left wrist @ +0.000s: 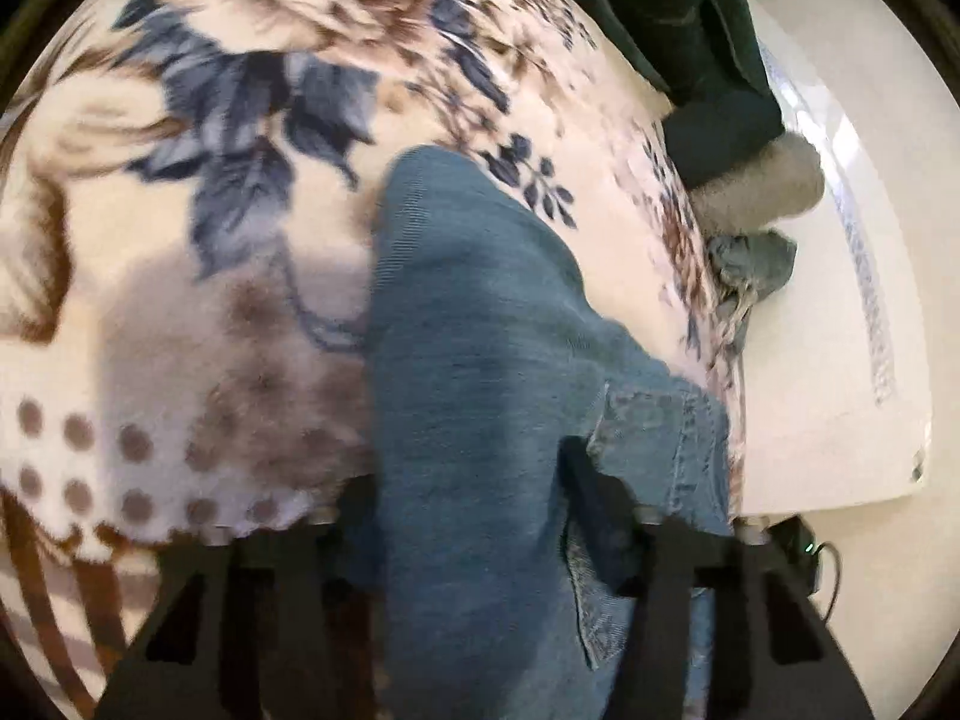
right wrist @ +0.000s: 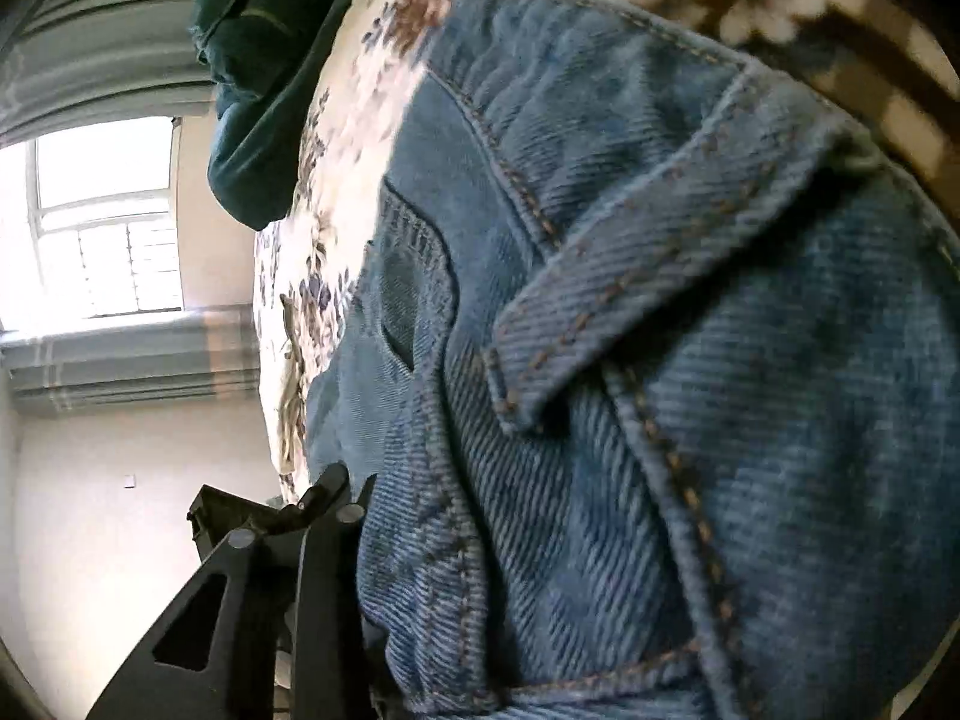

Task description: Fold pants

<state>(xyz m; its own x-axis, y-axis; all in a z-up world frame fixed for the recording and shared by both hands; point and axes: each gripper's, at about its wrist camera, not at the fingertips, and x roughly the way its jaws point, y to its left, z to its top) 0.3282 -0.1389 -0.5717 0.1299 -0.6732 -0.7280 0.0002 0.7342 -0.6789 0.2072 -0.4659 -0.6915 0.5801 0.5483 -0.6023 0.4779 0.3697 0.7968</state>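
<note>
Covering most of the bed, a floral fleece blanket (left wrist: 252, 138) in cream, brown and slate blue is lying under everything else, its dotted border running along the near edge in the left wrist view. Blue denim jeans (left wrist: 480, 360) are draping over that blanket, one long fold of leg stretching away from the camera while the stitched waist end is bunching up close to the lens. In the right wrist view the jeans (right wrist: 690, 360) are filling most of the picture, showing a belt loop (right wrist: 630, 300) with tan stitching lying tilted across the waistband. A dark green garment (left wrist: 690, 30) is sitting at the far end of the bed, and a grey fuzzy item (left wrist: 762, 180) is resting just beside it near the blanket's edge. Pale floor (left wrist: 840, 390) is showing beyond the bed's side. A bright window (right wrist: 102, 222) is glowing on the wall in the right wrist view.

The left claw (left wrist: 480, 516) is standing with its two black fingers (left wrist: 600, 504) spread apart and denim bulging between them; whether they are gripping the cloth I cannot tell. The right claw (right wrist: 354, 501) is showing only one finger clearly, pressing against the denim's edge, so I cannot tell its state.
</note>
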